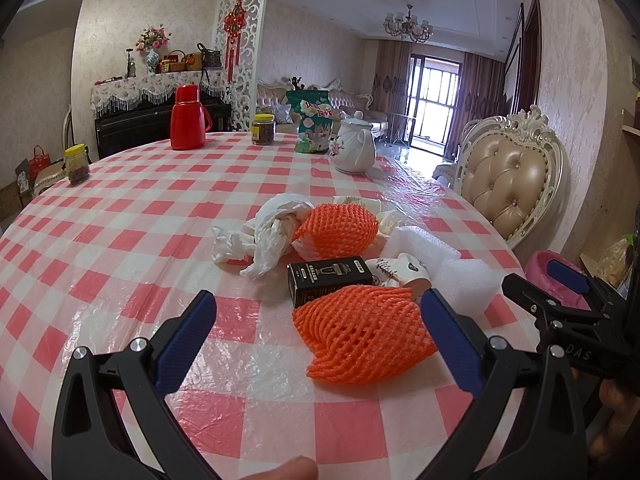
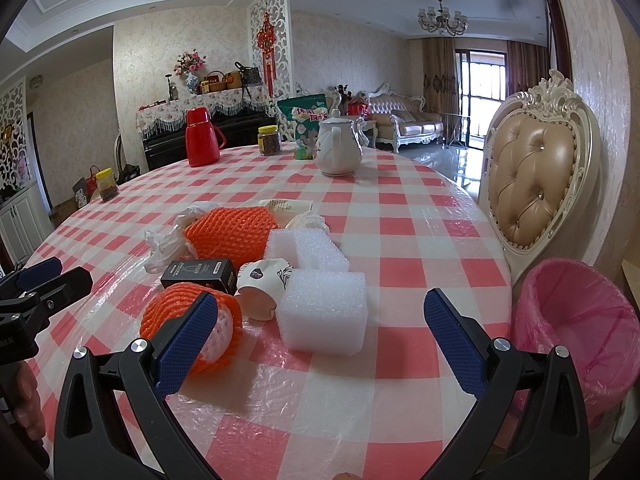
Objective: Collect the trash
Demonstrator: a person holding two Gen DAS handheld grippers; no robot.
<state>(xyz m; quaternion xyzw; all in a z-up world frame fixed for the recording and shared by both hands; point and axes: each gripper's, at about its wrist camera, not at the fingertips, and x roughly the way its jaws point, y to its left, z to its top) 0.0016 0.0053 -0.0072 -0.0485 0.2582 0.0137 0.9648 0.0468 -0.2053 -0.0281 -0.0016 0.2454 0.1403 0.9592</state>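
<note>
A heap of trash lies on the checked table. In the left wrist view, my left gripper (image 1: 318, 304) is open just above the cloth, and an orange foam net (image 1: 360, 332) lies between its fingers, close to the right one. Behind the net sit a black box (image 1: 330, 280), a tipped paper cup (image 1: 404, 272), a second orange net (image 1: 338, 230) and a crumpled white plastic bag (image 1: 264, 236). My right gripper (image 2: 320, 300) is open too, with a white foam block (image 2: 324, 312) just ahead between its fingers. A pink-lined bin (image 2: 576, 320) stands off the table's right edge.
At the far side stand a white teapot (image 2: 338, 148), a red thermos (image 2: 202, 140), two jars and a green bag (image 2: 308, 120). A padded chair (image 2: 536, 184) is beside the bin. A second foam block (image 2: 304, 250) lies behind the cup.
</note>
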